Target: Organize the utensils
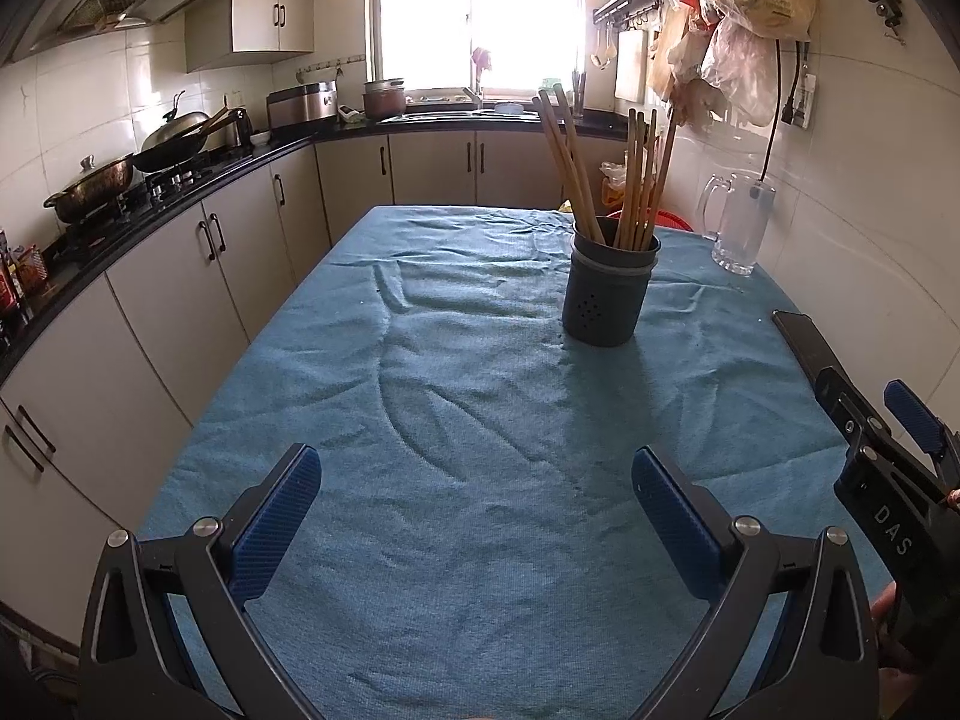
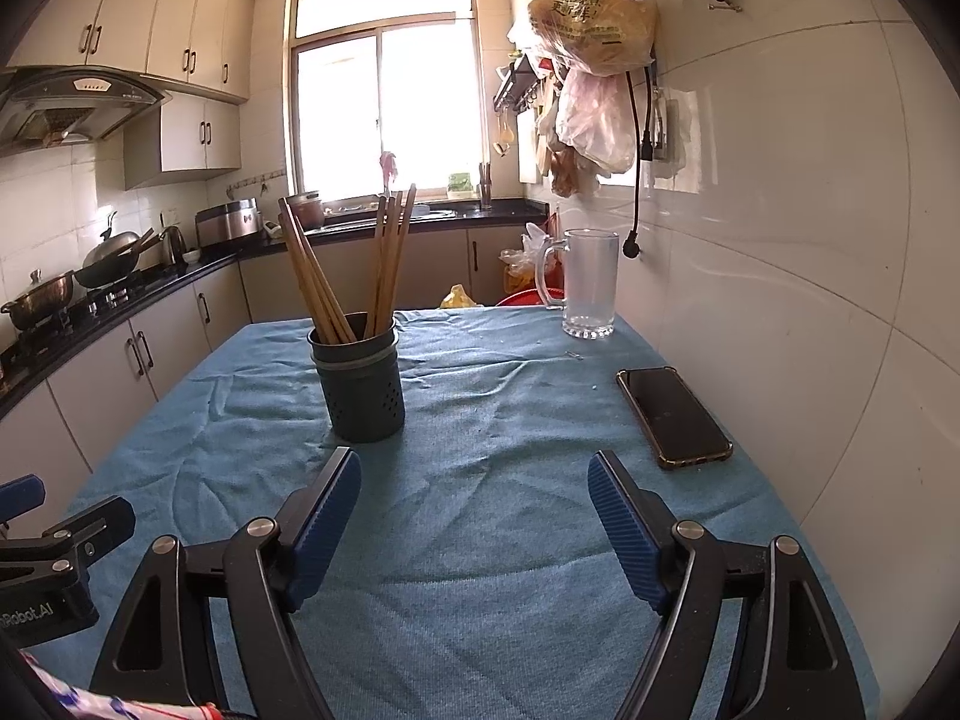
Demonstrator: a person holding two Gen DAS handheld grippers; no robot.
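A dark grey perforated utensil holder (image 1: 607,294) stands upright on the blue cloth (image 1: 456,396), with several wooden chopsticks (image 1: 636,180) standing in it. It also shows in the right wrist view (image 2: 360,381), with the chopsticks (image 2: 384,264). My left gripper (image 1: 477,474) is open and empty, low over the cloth, well short of the holder. My right gripper (image 2: 474,480) is open and empty, just in front of and to the right of the holder. Its side shows in the left wrist view (image 1: 888,444).
A glass mug (image 2: 585,282) stands at the far right of the table and a black phone (image 2: 672,414) lies flat near the right wall. Plastic bags (image 2: 591,30) hang on that wall. Kitchen counter with pots (image 1: 120,180) runs along the left.
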